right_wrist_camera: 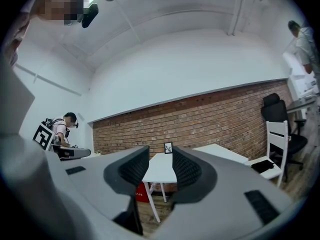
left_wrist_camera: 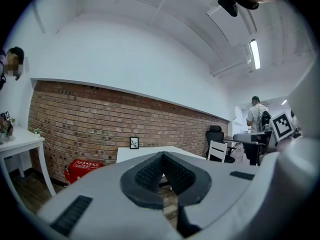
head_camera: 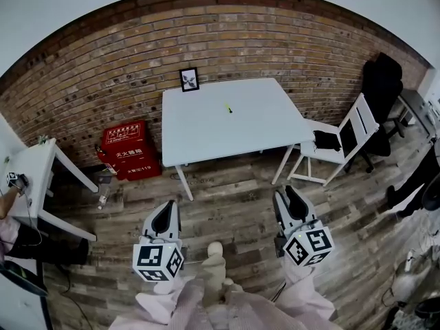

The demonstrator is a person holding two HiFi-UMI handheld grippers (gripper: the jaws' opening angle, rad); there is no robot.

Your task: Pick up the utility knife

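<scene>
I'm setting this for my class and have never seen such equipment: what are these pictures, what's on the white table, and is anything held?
There is no robot: a person holds a two-jaw gripper in each hand. The head view looks down from a camera on their head, showing the left gripper and right gripper. The other two pictures come from cameras riding on each gripper. Ahead, the white table has a small picture frame at its far edge and bears a tiny yellow-green item, presumably the utility knife. Nothing is held: left jaws are closed, right jaws apart.
</scene>
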